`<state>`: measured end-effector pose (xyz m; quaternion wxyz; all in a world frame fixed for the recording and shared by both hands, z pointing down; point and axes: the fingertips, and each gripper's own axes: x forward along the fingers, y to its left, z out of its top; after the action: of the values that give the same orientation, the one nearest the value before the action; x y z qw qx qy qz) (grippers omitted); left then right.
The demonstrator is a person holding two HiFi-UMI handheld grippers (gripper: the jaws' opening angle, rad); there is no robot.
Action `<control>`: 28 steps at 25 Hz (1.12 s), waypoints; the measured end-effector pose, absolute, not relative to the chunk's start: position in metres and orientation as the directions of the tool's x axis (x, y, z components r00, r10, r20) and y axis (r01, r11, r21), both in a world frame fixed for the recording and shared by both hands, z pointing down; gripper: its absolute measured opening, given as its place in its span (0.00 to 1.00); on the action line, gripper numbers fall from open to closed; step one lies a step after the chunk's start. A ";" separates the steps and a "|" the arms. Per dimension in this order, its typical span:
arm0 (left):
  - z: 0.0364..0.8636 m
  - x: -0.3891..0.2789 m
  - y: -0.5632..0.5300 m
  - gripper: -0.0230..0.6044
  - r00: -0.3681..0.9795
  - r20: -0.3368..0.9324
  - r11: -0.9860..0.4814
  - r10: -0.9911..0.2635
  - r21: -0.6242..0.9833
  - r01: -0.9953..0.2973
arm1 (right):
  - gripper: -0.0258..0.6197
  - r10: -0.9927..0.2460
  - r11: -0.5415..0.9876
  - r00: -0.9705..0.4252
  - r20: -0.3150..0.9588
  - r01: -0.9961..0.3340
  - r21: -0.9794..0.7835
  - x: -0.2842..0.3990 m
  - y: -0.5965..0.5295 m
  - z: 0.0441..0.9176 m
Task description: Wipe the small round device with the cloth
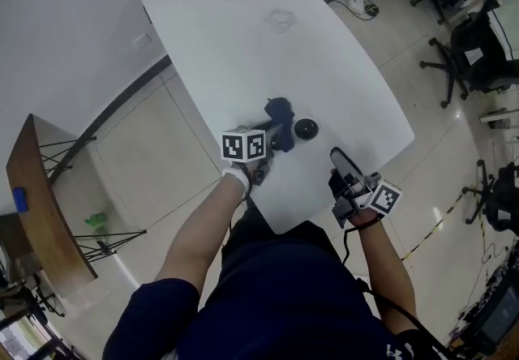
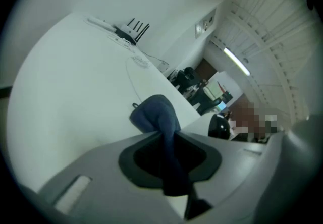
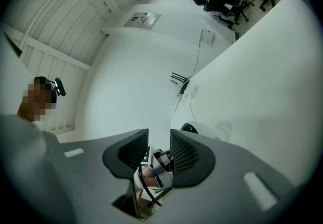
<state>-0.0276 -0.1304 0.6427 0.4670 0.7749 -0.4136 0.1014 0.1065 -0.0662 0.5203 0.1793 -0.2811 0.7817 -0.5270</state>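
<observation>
A small round black device (image 1: 306,129) sits on the white table (image 1: 243,50) near its front edge. Just left of it lies a dark blue cloth (image 1: 278,110); my left gripper (image 1: 274,139) is shut on its near end. In the left gripper view the cloth (image 2: 154,114) runs back between the jaws, and the device (image 2: 219,126) shows to the right, apart from the cloth. My right gripper (image 1: 337,159) hovers at the table's front edge, right of the device. It is open, with a clear gap and nothing between the jaws (image 3: 159,150). The device (image 3: 189,128) peeks just above them.
A black router (image 2: 132,31) with white cables (image 1: 280,19) lies at the table's far end. Office chairs (image 1: 478,50) stand on the floor to the right. A wooden table (image 1: 40,204) is at the left. The table's front edge is just below both grippers.
</observation>
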 end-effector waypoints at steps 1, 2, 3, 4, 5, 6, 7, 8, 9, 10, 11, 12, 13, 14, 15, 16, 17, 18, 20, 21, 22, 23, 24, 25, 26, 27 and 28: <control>0.647 -0.027 -0.129 0.15 0.622 0.567 -0.235 -0.540 0.609 -0.758 | 0.26 -0.630 0.288 -0.776 0.014 -0.251 -0.924 0.107 -0.065 0.519; 0.650 -0.026 -0.128 0.15 0.610 0.582 -0.244 -0.538 0.585 -0.774 | 0.25 -0.633 0.290 -0.774 0.012 -0.251 -0.924 0.109 -0.064 0.519; 0.651 -0.027 -0.126 0.15 0.598 0.591 -0.243 -0.542 0.571 -0.785 | 0.25 -0.636 0.291 -0.771 0.010 -0.252 -0.923 0.110 -0.062 0.518; 0.650 -0.029 -0.124 0.15 0.588 0.592 -0.230 -0.551 0.569 -0.789 | 0.25 -0.640 0.293 -0.768 0.008 -0.254 -0.922 0.112 -0.061 0.517; 0.646 -0.031 -0.122 0.15 0.582 0.584 -0.210 -0.566 0.581 -0.786 | 0.25 -0.644 0.295 -0.765 0.006 -0.256 -0.921 0.113 -0.059 0.516; 0.640 -0.034 -0.120 0.15 0.580 0.567 -0.186 -0.585 0.603 -0.776 | 0.25 -0.648 0.297 -0.762 0.004 -0.257 -0.920 0.114 -0.058 0.515; 0.630 -0.036 -0.118 0.15 0.582 0.539 -0.162 -0.608 0.634 -0.756 | 0.25 -0.652 0.299 -0.758 0.001 -0.258 -0.919 0.116 -0.057 0.513; 0.616 -0.037 -0.115 0.15 0.588 0.501 -0.145 -0.636 0.670 -0.728 | 0.25 -0.656 0.300 -0.755 -0.002 -0.258 -0.918 0.117 -0.056 0.512; 0.599 -0.036 -0.111 0.15 0.593 0.454 -0.136 -0.665 0.707 -0.694 | 0.24 -0.659 0.302 -0.752 -0.005 -0.259 -0.918 0.118 -0.056 0.511; 0.581 -0.034 -0.108 0.15 0.596 0.406 -0.137 -0.693 0.737 -0.662 | 0.24 -0.662 0.302 -0.750 -0.006 -0.259 -0.917 0.119 -0.055 0.511; 0.564 -0.031 -0.104 0.15 0.594 0.364 -0.144 -0.717 0.757 -0.638 | 0.24 -0.664 0.300 -0.747 -0.005 -0.260 -0.918 0.121 -0.054 0.512; 0.549 -0.027 -0.099 0.15 0.591 0.332 -0.154 -0.735 0.767 -0.622 | 0.24 -0.667 0.296 -0.745 -0.003 -0.261 -0.919 0.123 -0.053 0.513; 0.537 -0.020 -0.095 0.15 0.591 0.307 -0.166 -0.746 0.774 -0.611 | 0.23 -0.668 0.294 -0.745 -0.001 -0.263 -0.919 0.125 -0.053 0.514; 0.529 -0.012 -0.092 0.15 0.592 0.287 -0.177 -0.753 0.778 -0.603 | 0.23 -0.667 0.294 -0.745 0.000 -0.263 -0.919 0.126 -0.053 0.514; 0.524 -0.004 -0.090 0.15 0.591 0.273 -0.187 -0.759 0.779 -0.599 | 0.23 -0.663 0.296 -0.748 0.000 -0.262 -0.918 0.125 -0.053 0.514; 0.521 0.003 -0.089 0.15 0.587 0.262 -0.195 -0.766 0.776 -0.600 | 0.23 -0.658 0.300 -0.753 -0.001 -0.261 -0.918 0.124 -0.053 0.513; 0.521 0.009 -0.089 0.15 0.580 0.254 -0.201 -0.774 0.770 -0.606 | 0.23 -0.651 0.304 -0.759 -0.001 -0.259 -0.917 0.122 -0.053 0.512; 0.522 0.013 -0.090 0.15 0.570 0.249 -0.204 -0.783 0.763 -0.614 | 0.23 -0.643 0.309 -0.766 -0.001 -0.258 -0.915 0.120 -0.052 0.512; 0.528 0.018 -0.091 0.15 0.547 0.253 -0.192 -0.798 0.753 -0.630 | 0.23 -0.628 0.313 -0.778 0.004 -0.257 -0.915 0.118 -0.050 0.512; 0.533 0.019 -0.092 0.15 0.532 0.262 -0.177 -0.805 0.750 -0.637 | 0.23 -0.621 0.313 -0.783 0.007 -0.256 -0.915 0.118 -0.049 0.512; 0.539 0.018 -0.091 0.15 0.516 0.273 -0.157 -0.812 0.749 -0.643 | 0.23 -0.616 0.313 -0.788 0.011 -0.257 -0.914 0.119 -0.048 0.513; 0.544 0.017 -0.091 0.15 0.498 0.281 -0.136 -0.820 0.750 -0.647 | 0.23 -0.612 0.314 -0.791 0.015 -0.261 -0.913 0.122 -0.048 0.514; 0.549 0.016 -0.091 0.15 0.480 0.286 -0.116 -0.829 0.752 -0.648 | 0.23 -0.608 0.316 -0.793 0.019 -0.264 -0.911 0.126 -0.048 0.514; 0.554 0.012 -0.091 0.15 0.465 0.289 -0.098 -0.837 0.756 -0.647 | 0.23 -0.606 0.318 -0.795 0.019 -0.264 -0.911 0.128 -0.050 0.514; 0.559 0.008 -0.091 0.15 0.450 0.293 -0.081 -0.844 0.760 -0.645 | 0.23 -0.604 0.318 -0.797 0.018 -0.261 -0.911 0.129 -0.051 0.514; 0.563 0.003 -0.089 0.15 0.436 0.299 -0.062 -0.849 0.763 -0.644 | 0.23 -0.602 0.316 -0.799 0.016 -0.256 -0.913 0.129 -0.052 0.515; 0.568 -0.002 -0.088 0.15 0.421 0.307 -0.043 -0.853 0.764 -0.644 | 0.23 -0.599 0.314 -0.801 0.016 -0.252 -0.915 0.129 -0.053 0.516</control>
<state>-0.0025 -0.0876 0.5684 0.4504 0.7126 -0.5252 -0.1164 0.1291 -0.0526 0.5162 0.1661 -0.2682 0.7932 -0.5208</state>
